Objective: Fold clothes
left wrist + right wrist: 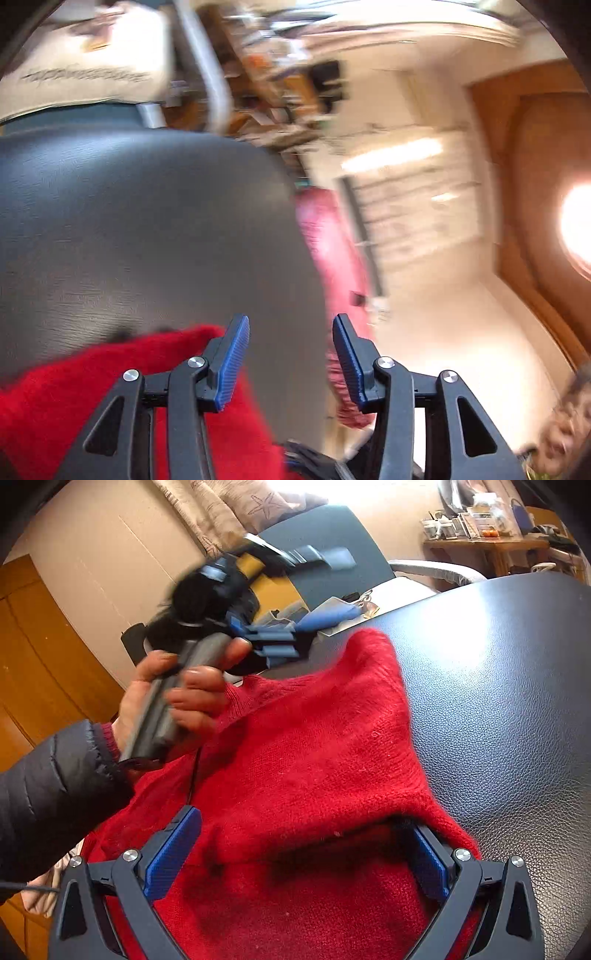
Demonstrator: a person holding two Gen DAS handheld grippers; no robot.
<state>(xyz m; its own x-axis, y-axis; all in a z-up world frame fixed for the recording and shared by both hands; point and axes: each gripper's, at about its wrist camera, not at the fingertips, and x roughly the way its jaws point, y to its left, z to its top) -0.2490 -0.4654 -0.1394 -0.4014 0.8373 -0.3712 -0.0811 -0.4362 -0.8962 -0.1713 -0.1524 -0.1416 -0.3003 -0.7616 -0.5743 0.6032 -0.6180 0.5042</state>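
Observation:
A fuzzy red sweater [314, 746] lies rumpled on the black leather-look table [498, 701]. My right gripper [301, 856] stands wide open low over it, with a raised fold of the knit between its blue pads [170, 853]; the right pad is partly tucked under the fold. A hand in a dark puffy sleeve holds my left gripper [273, 642] up above the sweater's far edge, blurred by motion. In the left wrist view my left gripper [291, 354] is open and holds nothing, and the sweater [92, 387] shows at the lower left behind the left finger.
A dark chair back [332, 554] and a padded ironing board [436, 568] stand past the table's far edge. A cluttered wooden shelf [487, 542] is at the back right. A wooden door [44, 664] is on the left. A pink cloth [332, 258] hangs beside the table.

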